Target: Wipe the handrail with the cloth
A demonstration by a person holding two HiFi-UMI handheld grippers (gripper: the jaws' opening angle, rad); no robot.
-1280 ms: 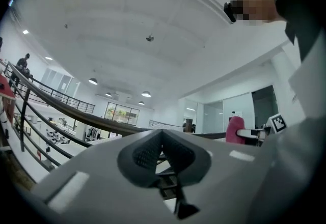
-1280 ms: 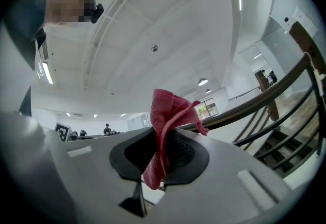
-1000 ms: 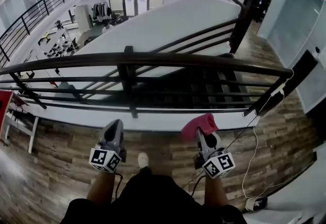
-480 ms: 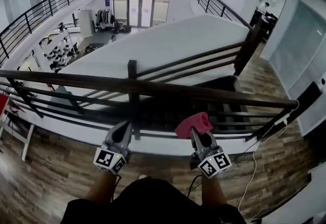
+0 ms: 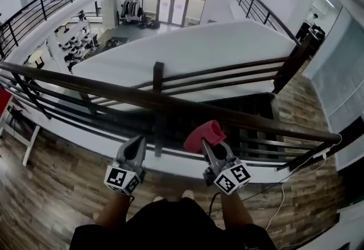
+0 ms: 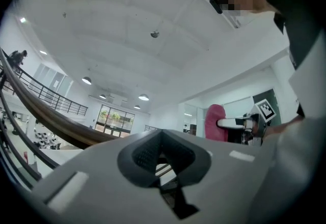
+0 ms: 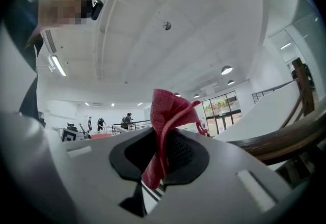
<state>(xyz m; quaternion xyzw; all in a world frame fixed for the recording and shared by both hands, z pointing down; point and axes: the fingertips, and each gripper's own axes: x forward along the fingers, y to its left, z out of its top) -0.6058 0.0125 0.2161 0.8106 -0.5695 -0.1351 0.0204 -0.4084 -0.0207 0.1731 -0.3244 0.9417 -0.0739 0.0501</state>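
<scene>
left gripper (image 5: 136, 145): jaws together, nothing between them, held near the handrail (image 5: 102, 86), left of its post (image 5: 158, 78) | right gripper (image 5: 208, 149): clamped on the pink cloth (image 5: 203, 133), which stuck up just below the handrail's top edge, right of the post; contact unclear

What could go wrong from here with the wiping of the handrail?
1. The right gripper pinches only a fold of the cloth; rubbing along the handrail may pull it free, and it could fall to the floor below.
2. The left gripper, shut and empty, appears close to the post and might knock it.
</scene>
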